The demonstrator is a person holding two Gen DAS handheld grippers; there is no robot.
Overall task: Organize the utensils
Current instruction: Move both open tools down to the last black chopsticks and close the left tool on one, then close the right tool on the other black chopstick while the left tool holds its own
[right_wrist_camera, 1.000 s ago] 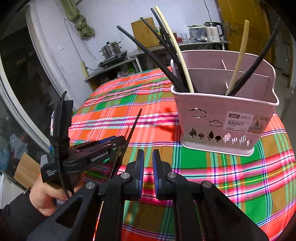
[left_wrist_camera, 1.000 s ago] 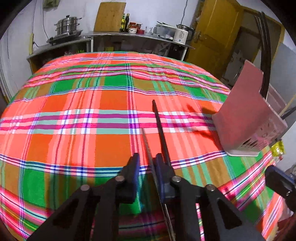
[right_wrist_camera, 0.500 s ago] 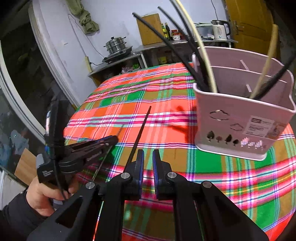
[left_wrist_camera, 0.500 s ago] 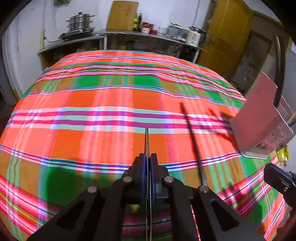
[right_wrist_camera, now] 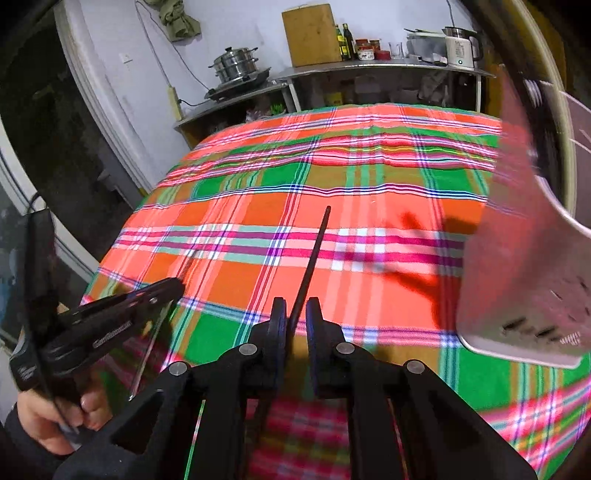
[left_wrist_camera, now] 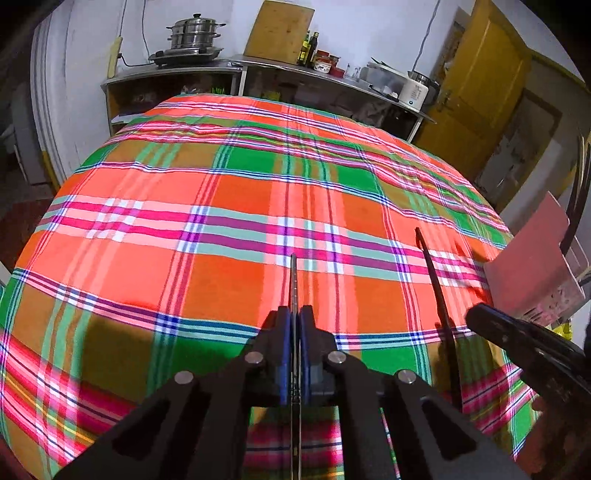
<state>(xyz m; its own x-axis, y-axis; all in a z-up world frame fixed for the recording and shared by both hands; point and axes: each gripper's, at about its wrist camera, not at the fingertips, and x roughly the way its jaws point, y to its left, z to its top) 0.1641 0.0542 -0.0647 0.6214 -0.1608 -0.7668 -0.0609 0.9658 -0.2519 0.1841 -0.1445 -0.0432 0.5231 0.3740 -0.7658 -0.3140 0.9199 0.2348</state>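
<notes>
My left gripper [left_wrist_camera: 294, 314] is shut on a thin dark chopstick [left_wrist_camera: 294, 280] that pokes forward over the plaid tablecloth [left_wrist_camera: 229, 273]. A second, black chopstick [right_wrist_camera: 310, 258] lies on the cloth and runs between my right gripper's [right_wrist_camera: 295, 306] fingers. Those jaws are opening, with a small gap showing beside the stick. In the left wrist view that black chopstick [left_wrist_camera: 437, 295] lies to the right, with the right gripper [left_wrist_camera: 517, 339] above its near end. The pink utensil basket [right_wrist_camera: 517, 266] stands at the right, blurred, holding several chopsticks.
A hand [right_wrist_camera: 48, 417] holds the left gripper [right_wrist_camera: 110, 317] at the table's near left edge. Behind the table runs a metal counter [left_wrist_camera: 240, 66] with a steamer pot [left_wrist_camera: 194, 35], a cutting board, bottles and a kettle [right_wrist_camera: 460, 48]. A yellow door [left_wrist_camera: 476, 74] is at the back right.
The left gripper shut on the thin chopstick and carried it left, leaving the black one on the cloth. The right gripper moved left and down to straddle the black chopstick; its jaws parted slightly.
</notes>
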